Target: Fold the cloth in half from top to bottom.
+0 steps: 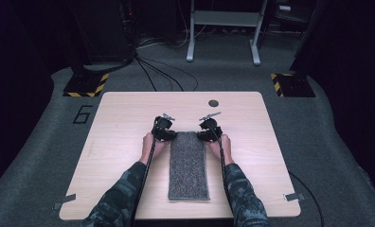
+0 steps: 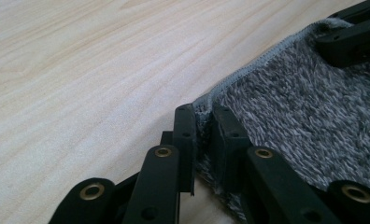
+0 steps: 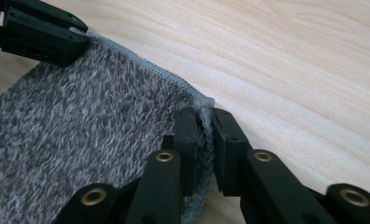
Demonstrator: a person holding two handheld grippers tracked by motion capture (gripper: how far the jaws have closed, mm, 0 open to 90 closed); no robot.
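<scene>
Towel on table, dark grommet beyond

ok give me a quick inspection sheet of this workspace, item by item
surface: light wooden table, dark round hole near its far edge
job's things: grey knitted cloth strip, lying flat, long side running away from the person
clutter: nothing seen
grippers: left gripper shut on the cloth's far left corner; right gripper shut on its far right corner
cables: a black cable trails back along each forearm; more cables on the floor
surroundings: grey carpet, white frame legs, hazard-striped stand bases
</scene>
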